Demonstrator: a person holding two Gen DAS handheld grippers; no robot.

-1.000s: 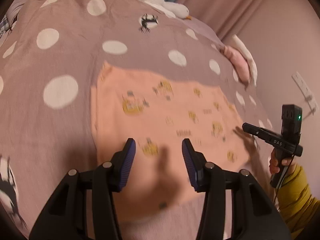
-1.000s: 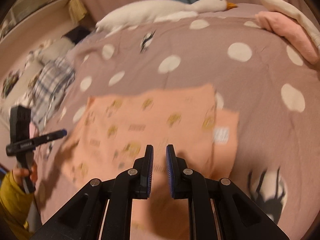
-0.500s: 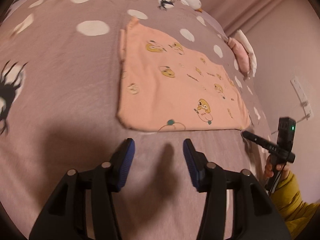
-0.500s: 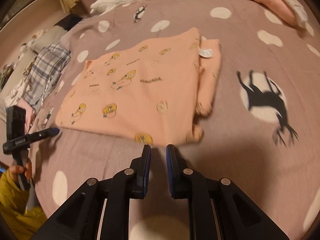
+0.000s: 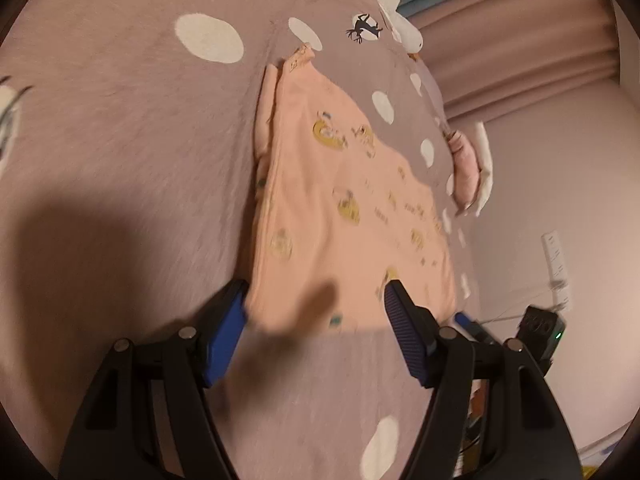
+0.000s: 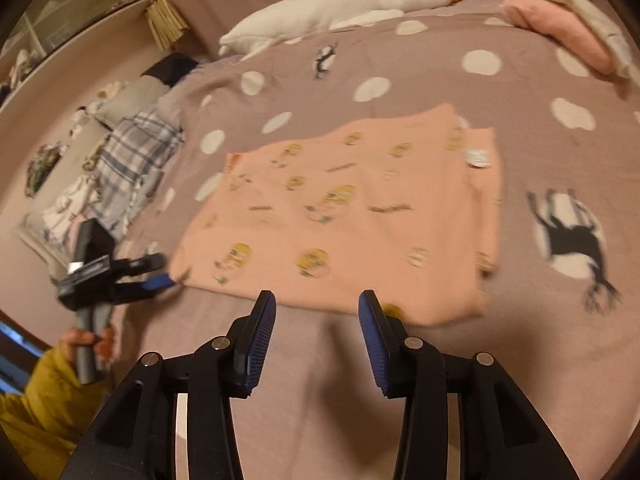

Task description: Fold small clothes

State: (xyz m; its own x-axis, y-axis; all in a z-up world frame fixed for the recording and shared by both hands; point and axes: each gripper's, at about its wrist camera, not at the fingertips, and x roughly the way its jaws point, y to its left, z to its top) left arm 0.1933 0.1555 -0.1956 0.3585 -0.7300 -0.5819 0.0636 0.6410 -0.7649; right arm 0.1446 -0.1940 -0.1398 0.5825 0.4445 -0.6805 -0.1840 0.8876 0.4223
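Peach cloth (image 6: 340, 216) lies flat on the bed cover (image 6: 440, 360), already folded into a block with little yellow pictures on it. Its near edge sits just past the tips of both grippers — that edge is what the next move looks to depend on.

Nearest, in the right wrist view, the right gripper (image 6: 316, 312) points at the near edge toward the cloth's right corner. Its jaws have just been opening and nothing is between them; the cloth starts just beyond the tips. In the left wrist view, the left gripper (image 5: 316, 304) is loose too, its jaws have just been opening wider, and the near left corner of the cloth lies in the gap without being pinched. The left one looks a bit nearer to the cloth than the right one.

A little farther, the cloth's long side runs across from left to right in the right wrist view — so each gripper has its own end of the near edge. A second layer with a white tag (image 6: 478, 158) peeks out on the right side.

Farthest away, a white goose toy (image 6: 340, 8) lies at the back of the bed, and a pink cushion (image 6: 560, 32) sits to the right.
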